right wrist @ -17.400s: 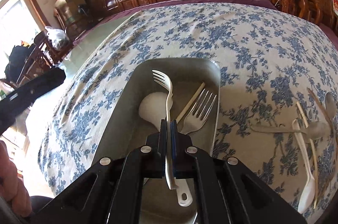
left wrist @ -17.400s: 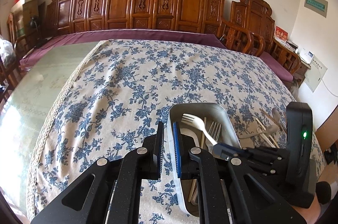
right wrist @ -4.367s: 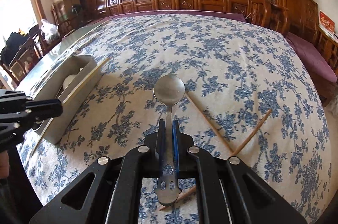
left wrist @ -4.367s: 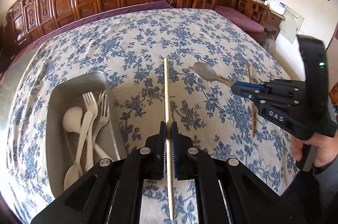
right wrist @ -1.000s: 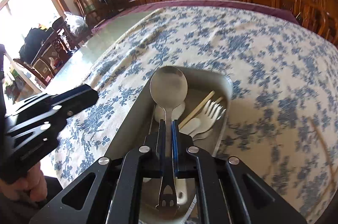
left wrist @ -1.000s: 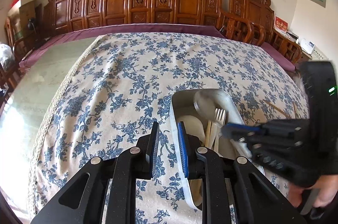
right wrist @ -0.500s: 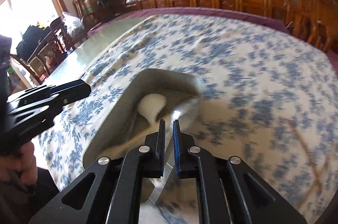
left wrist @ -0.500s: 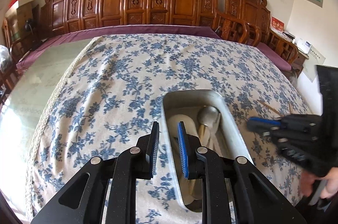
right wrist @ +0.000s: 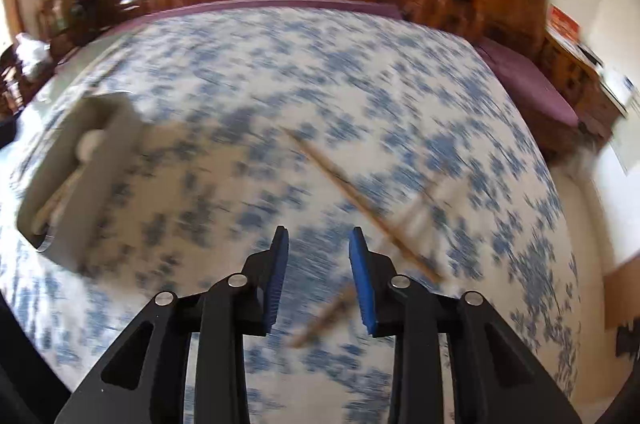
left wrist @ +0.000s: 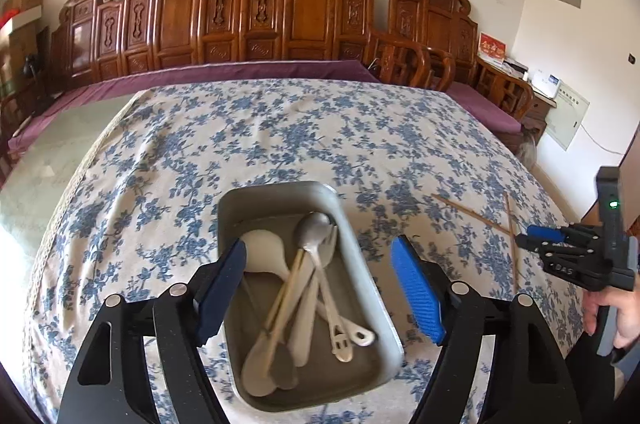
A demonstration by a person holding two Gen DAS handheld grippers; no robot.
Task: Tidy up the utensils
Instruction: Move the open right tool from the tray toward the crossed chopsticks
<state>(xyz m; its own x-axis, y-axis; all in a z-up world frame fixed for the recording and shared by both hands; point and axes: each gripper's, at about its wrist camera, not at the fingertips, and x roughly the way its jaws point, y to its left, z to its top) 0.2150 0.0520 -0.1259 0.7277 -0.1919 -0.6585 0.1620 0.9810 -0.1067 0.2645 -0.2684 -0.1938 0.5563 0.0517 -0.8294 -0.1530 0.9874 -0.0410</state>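
Note:
A grey metal tray (left wrist: 280,190) on the floral cloth holds a metal spoon (left wrist: 314,224), a white ladle spoon (left wrist: 262,248), a wooden chopstick (left wrist: 286,280) and white plastic forks. My left gripper (left wrist: 320,242) hovers over the tray's near half, its jaws opening wide and pressing on nothing. My right gripper (right wrist: 319,232) is over the cloth to the right of the tray (right wrist: 116,128), its jaws opening with nothing gripped. In the blurred right wrist view one chopstick (right wrist: 352,192) lies slanted just ahead and another chopstick (right wrist: 320,320) lies on the cloth below the gap.
Two crossed chopsticks (left wrist: 468,214) lie on the cloth right of the tray, close to the right gripper (left wrist: 536,236) and the person's hand (left wrist: 612,308). Carved wooden chairs (left wrist: 304,16) line the far side of the table.
The right gripper let the metal spoon go into the tray, swung right to the loose chopsticks and opened. The left gripper opened wide and now has the tray centred.

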